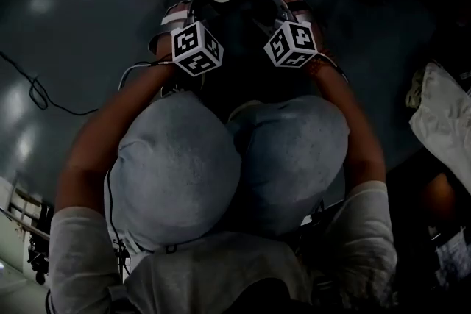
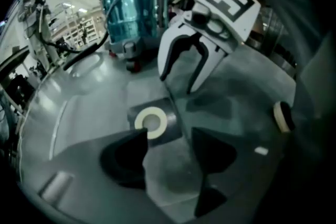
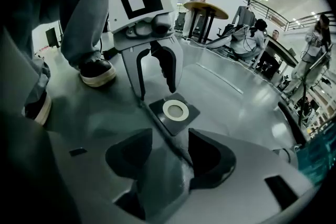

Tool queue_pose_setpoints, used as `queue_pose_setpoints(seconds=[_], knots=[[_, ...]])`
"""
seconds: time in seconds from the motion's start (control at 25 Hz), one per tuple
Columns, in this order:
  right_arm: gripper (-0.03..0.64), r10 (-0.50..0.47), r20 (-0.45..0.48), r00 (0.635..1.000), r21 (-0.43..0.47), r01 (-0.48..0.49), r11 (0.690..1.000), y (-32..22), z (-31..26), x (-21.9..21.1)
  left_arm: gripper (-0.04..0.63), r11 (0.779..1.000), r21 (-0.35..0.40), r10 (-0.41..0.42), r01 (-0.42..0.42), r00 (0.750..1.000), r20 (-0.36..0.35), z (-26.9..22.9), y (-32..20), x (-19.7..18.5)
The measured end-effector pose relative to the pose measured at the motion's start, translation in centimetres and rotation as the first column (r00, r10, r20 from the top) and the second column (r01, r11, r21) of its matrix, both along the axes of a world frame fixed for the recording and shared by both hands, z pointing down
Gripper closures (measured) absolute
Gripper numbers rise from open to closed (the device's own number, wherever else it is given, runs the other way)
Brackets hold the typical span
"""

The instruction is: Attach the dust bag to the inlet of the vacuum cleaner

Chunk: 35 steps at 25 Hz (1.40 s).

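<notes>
Dust bag (image 3: 174, 110): flat on the floor between the left claw (image 2: 169, 136) and right claw (image 3: 170, 135), both gaping and empty, apart from the vacuum cleaner (image 2: 131, 8); probably light and limp, so grip the stiff dark collar card (image 2: 170, 115) edges.

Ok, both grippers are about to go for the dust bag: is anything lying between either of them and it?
Nothing visible does. The dust bag lies flat on the floor, and the left gripper and right gripper hang over it with jaws apart, facing each other across it.
</notes>
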State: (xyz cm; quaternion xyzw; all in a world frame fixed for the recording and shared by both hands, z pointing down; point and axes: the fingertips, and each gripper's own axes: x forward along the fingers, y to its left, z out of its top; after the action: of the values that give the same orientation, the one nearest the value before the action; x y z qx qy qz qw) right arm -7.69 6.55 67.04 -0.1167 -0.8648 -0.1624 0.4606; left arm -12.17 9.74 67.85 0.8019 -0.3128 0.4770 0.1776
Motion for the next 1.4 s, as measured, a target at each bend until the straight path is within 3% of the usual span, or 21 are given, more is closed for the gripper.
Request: queue_pose_setpoints(seconds=[0.16,0.36,0.6,1.0,1.16,1.24,1.4], knots=[[0.42,0.03,-0.004,1.0,0.006,-0.03,1.0,-0.1,1.0,-0.4,0.33,0.999,-0.026,0.042,-0.04,0.994,0.104,3.0,0.8,0.2],[0.421,0.082,0.031,0.996,-0.021,-0.081,0.996,-0.2,0.0,-0.4,0.338,0.999,-0.028,0.043,-0.039,0.99,0.132,3.6,0.9,-0.1],[0.421,0.139,0.03,0.99,-0.015,-0.139,0.99,-1.4,-0.2,1.7,0.487,0.996,0.006,0.088,-0.089,0.986,0.143,1.8,0.5,-0.4],[0.42,0.003,0.093,0.996,0.148,-0.017,0.989,-3.1,-2.1,-2.5,0.546,0.983,-0.041,0.178,-0.177,0.983,0.035,-3.9,-0.7,-1.5],[0.426,-0.053,0.103,0.993,0.152,0.037,0.988,-3.0,-3.4,-3.3,0.55,0.966,-0.072,0.245,-0.247,0.969,-0.029,-6.6,-0.7,-1.1],[0.532,-0.066,0.123,0.99,0.152,0.047,0.987,-3.2,-4.5,-3.2,0.551,0.96,-0.076,0.266,-0.269,0.963,-0.048,-8.0,-1.3,-0.9],[0.571,-0.04,0.154,0.987,0.118,0.021,0.993,-3.6,-7.7,-2.4,0.55,0.944,-0.09,0.309,-0.316,0.948,-0.08,-11.6,-2.4,-0.6]])
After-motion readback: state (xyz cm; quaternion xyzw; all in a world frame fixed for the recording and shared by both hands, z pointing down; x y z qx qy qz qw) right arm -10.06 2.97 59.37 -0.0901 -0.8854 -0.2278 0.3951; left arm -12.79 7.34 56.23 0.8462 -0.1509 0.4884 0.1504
